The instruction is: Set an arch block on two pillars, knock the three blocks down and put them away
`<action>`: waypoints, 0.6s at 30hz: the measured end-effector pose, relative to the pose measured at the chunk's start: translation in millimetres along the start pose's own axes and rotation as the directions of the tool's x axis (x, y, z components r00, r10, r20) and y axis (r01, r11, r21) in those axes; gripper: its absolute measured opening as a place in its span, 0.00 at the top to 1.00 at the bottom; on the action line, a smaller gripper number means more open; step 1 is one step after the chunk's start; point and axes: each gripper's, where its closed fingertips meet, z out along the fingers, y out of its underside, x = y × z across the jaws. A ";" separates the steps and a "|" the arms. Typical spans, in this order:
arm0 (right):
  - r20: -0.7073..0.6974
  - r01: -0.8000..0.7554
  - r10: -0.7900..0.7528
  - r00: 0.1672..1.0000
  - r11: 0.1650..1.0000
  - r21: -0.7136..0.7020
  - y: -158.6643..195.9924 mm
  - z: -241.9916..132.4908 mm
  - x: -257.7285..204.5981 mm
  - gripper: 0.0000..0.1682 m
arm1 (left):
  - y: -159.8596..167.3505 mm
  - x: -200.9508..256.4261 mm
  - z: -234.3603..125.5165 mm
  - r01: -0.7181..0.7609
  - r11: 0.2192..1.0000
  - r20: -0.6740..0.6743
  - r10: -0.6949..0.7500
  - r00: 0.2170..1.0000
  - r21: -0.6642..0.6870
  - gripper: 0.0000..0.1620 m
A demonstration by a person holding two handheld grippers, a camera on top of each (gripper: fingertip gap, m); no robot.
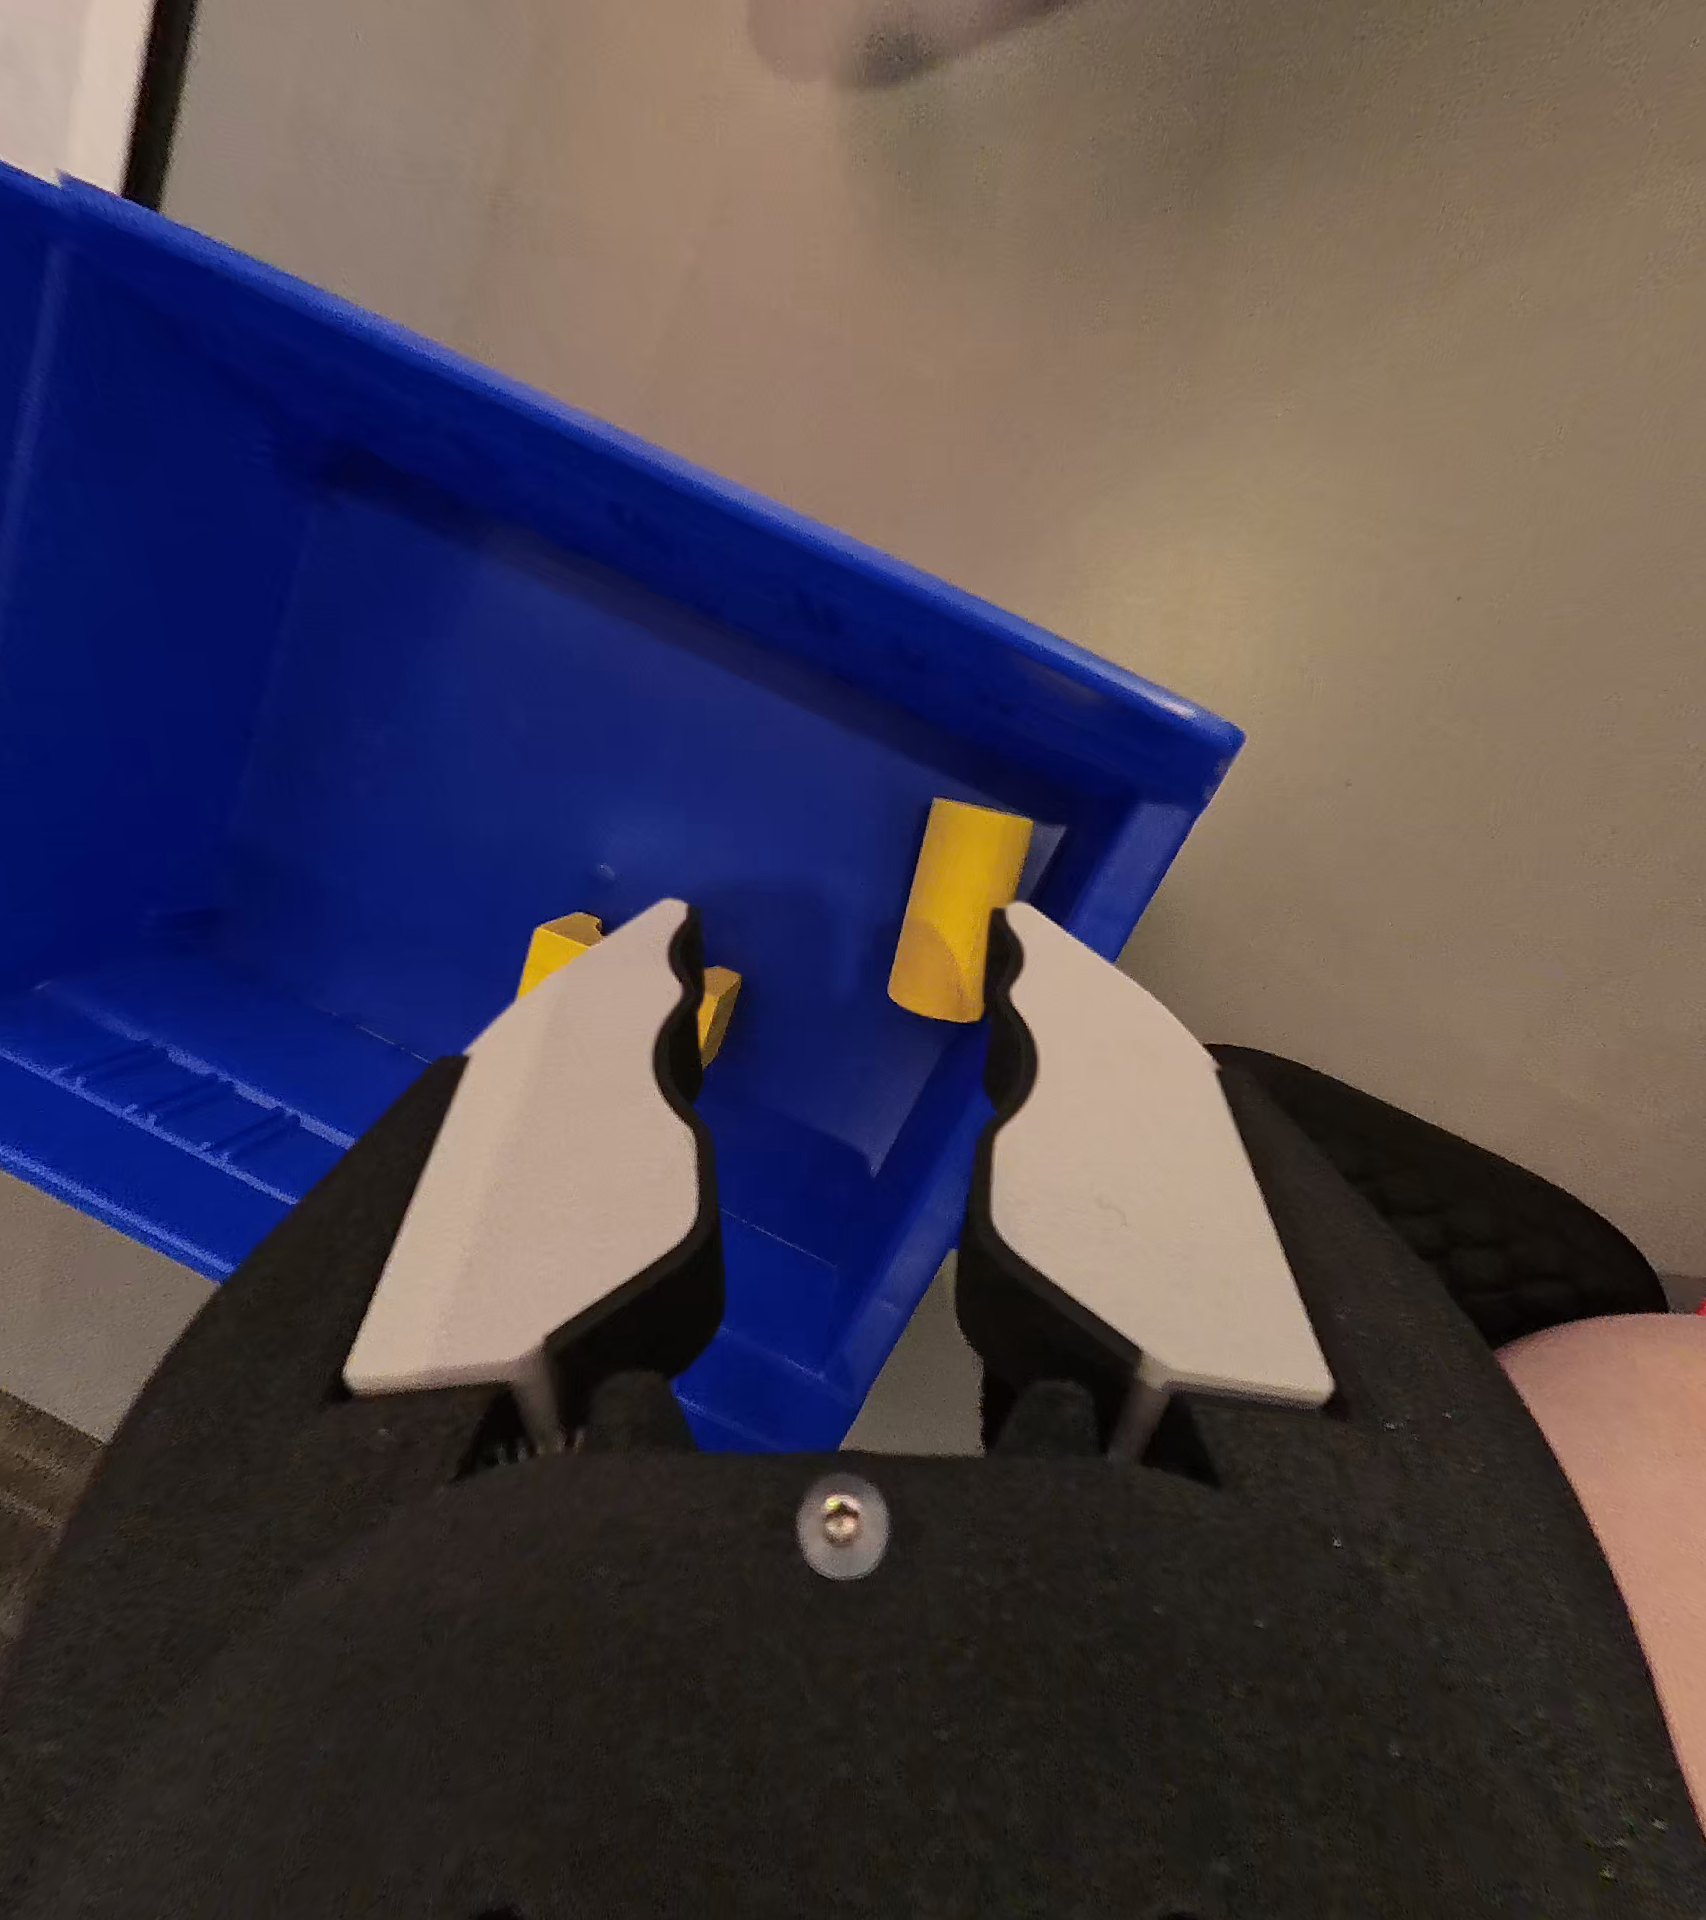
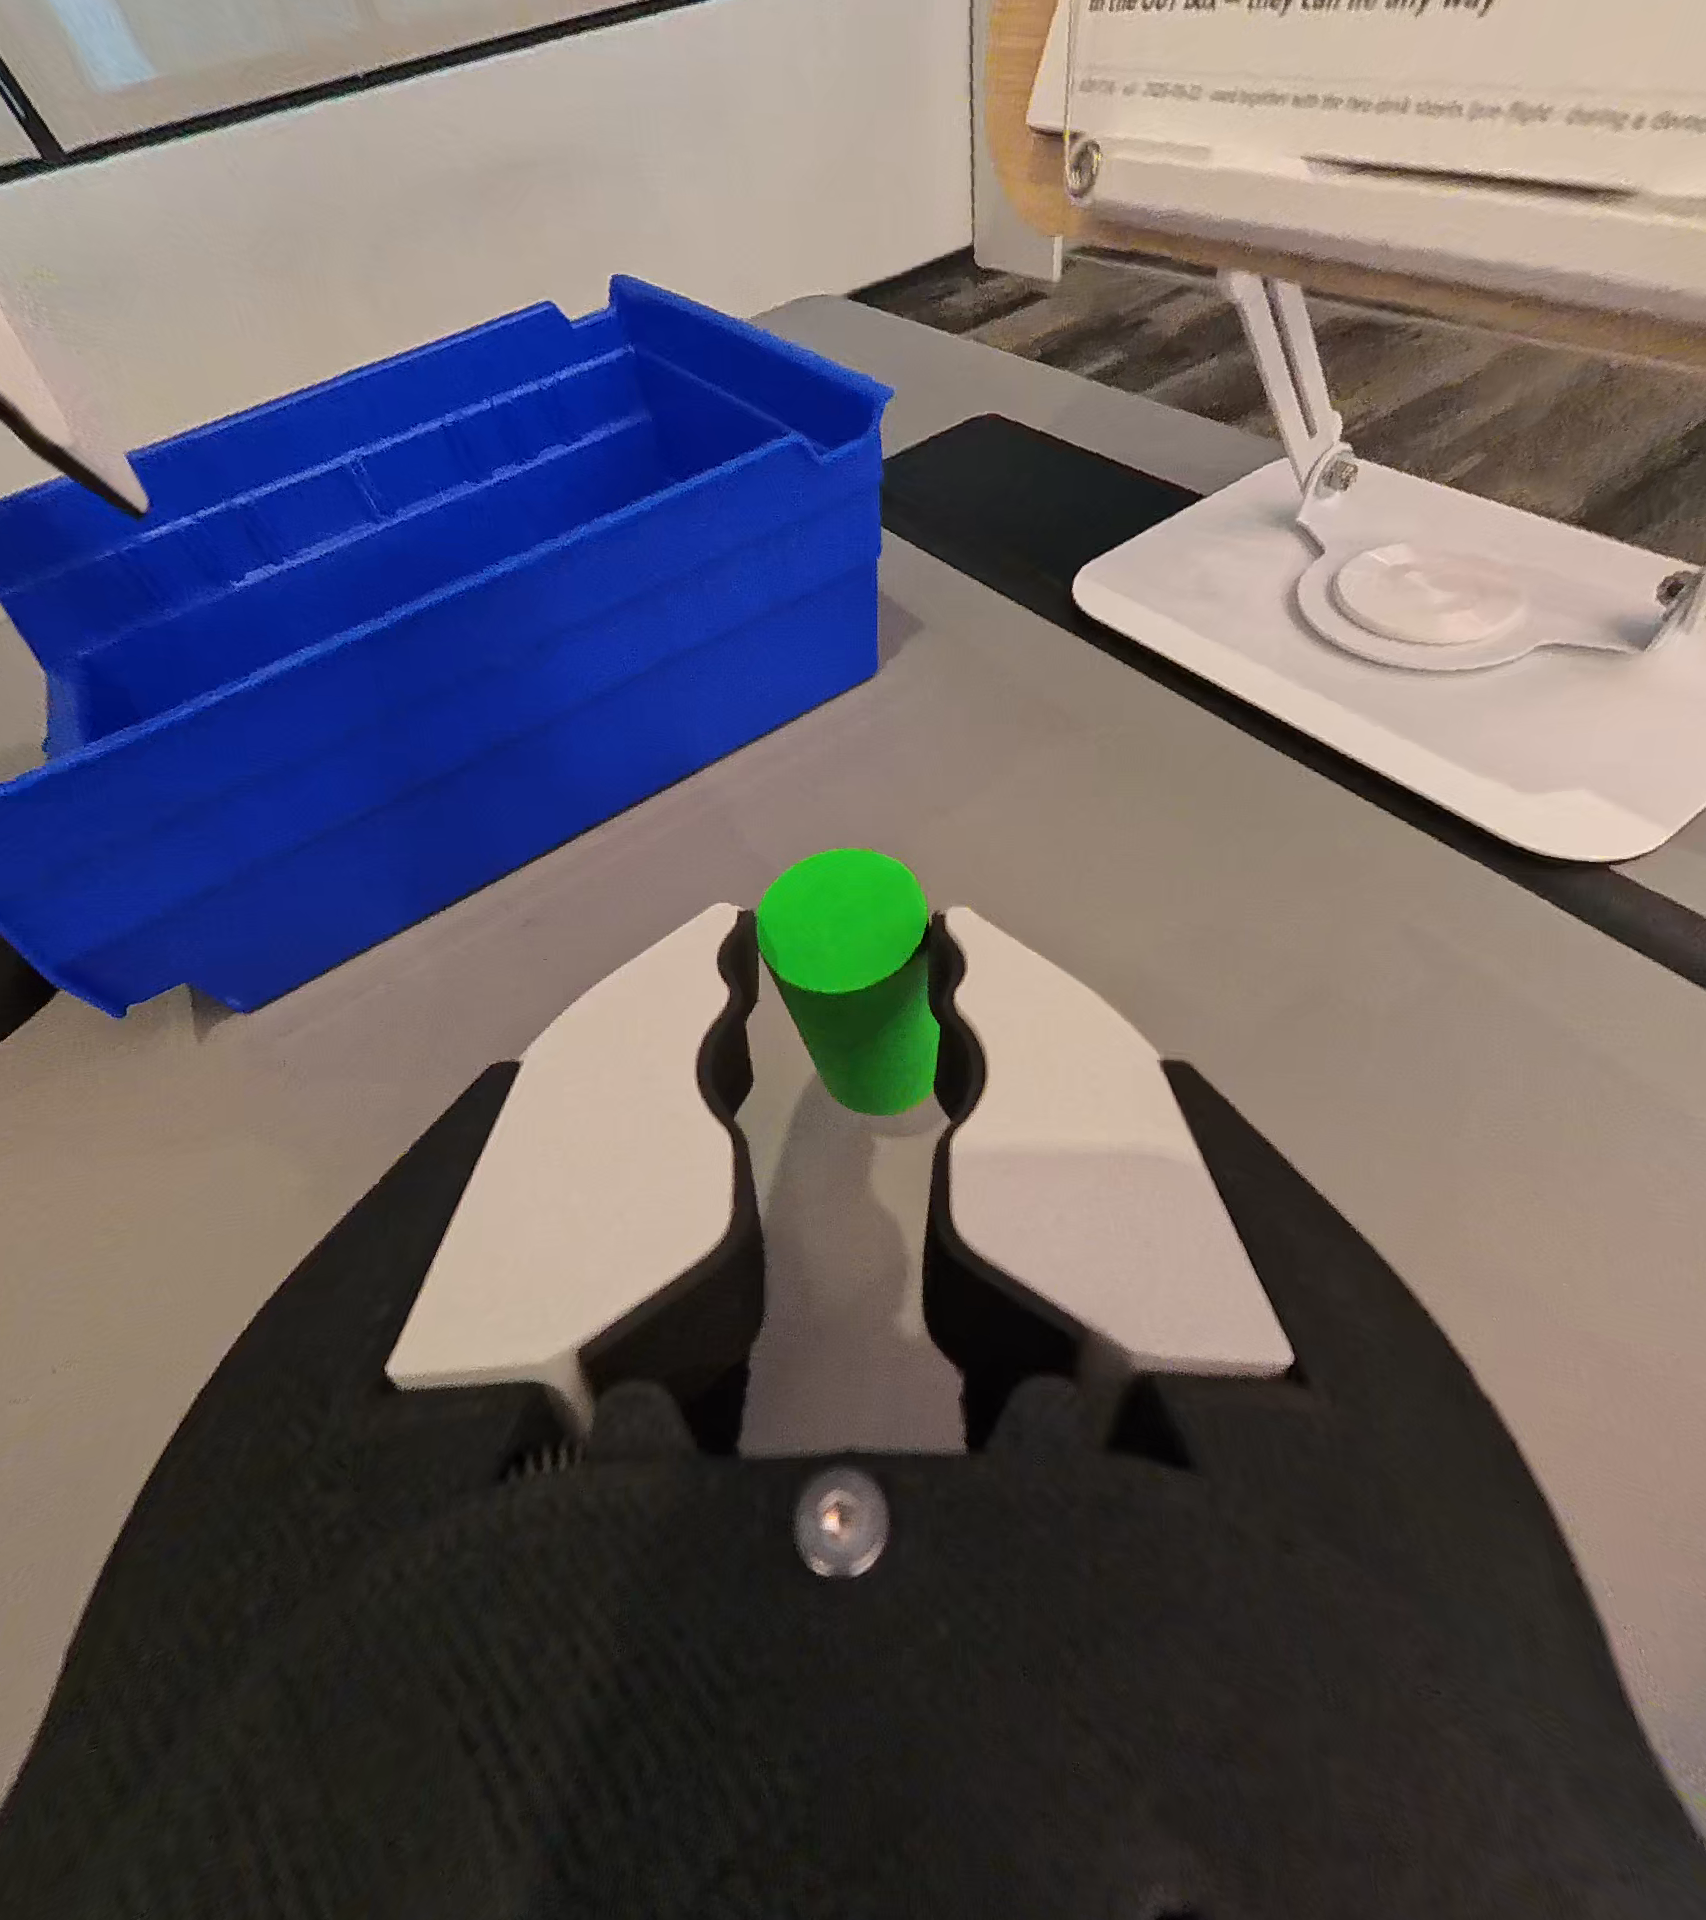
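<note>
Right gripper (image 2: 844,940) is closed on the green cylinder (image 2: 854,982), held tilted above the grey worktop (image 2: 1244,987), long axis roughly along the fingers. Blue bin (image 2: 475,665) sits ahead-left of it near the worktop's far left edge, so the drop looks like a forward-left carry; right is the loaded one. Left gripper (image 1: 844,935) hovers over the bin, jaws apart, empty. Inside: yellow cylinder (image 1: 953,909) in the right corner, yellow arch block (image 1: 558,951) partly hidden behind the left finger.
</note>
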 end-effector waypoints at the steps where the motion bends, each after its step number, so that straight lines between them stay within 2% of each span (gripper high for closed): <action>1: -0.001 -0.004 0.004 1.000 1.000 -0.009 3.0 1.6 1.2 0.81 | 2.2 0.4 3.0 -0.005 1.000 -0.007 0.004 1.000 -0.015 0.66; 8: -0.012 0.026 -0.027 1.000 0.998 -0.052 17.0 9.4 5.3 0.81 | 13.8 8.4 17.6 -0.008 0.997 -0.097 0.001 0.995 -0.073 0.66; 18: -0.010 0.017 -0.018 1.000 0.996 -0.090 27.0 13.3 8.8 0.81 | 32.6 10.3 31.1 0.025 0.987 -0.130 -0.045 0.991 -0.156 0.67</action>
